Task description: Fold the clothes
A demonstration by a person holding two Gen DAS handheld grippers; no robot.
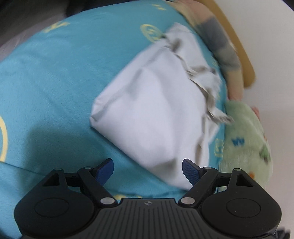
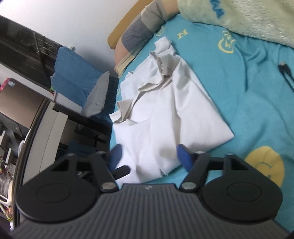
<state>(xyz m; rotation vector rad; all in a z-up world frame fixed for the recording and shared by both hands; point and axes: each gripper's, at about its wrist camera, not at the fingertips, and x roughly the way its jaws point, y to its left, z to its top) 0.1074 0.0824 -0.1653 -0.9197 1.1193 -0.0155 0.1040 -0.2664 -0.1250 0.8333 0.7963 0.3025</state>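
Note:
A white garment (image 1: 152, 114) lies partly folded on the teal bed sheet (image 1: 55, 82), its far end crumpled. My left gripper (image 1: 148, 170) is open and empty, just above the garment's near corner. In the right wrist view the same white garment (image 2: 169, 114) lies rumpled near the bed's left edge, over the teal sheet (image 2: 257, 103). My right gripper (image 2: 149, 155) is open, with its blue fingers on either side of the garment's near edge, not closed on it.
A light green fleece blanket (image 1: 246, 139) lies at the right, also in the right wrist view (image 2: 248, 16). A striped pillow (image 1: 218, 42) rests against the headboard. A black cable (image 2: 286, 73) lies on the sheet. Furniture and a blue towel (image 2: 73, 73) stand beside the bed.

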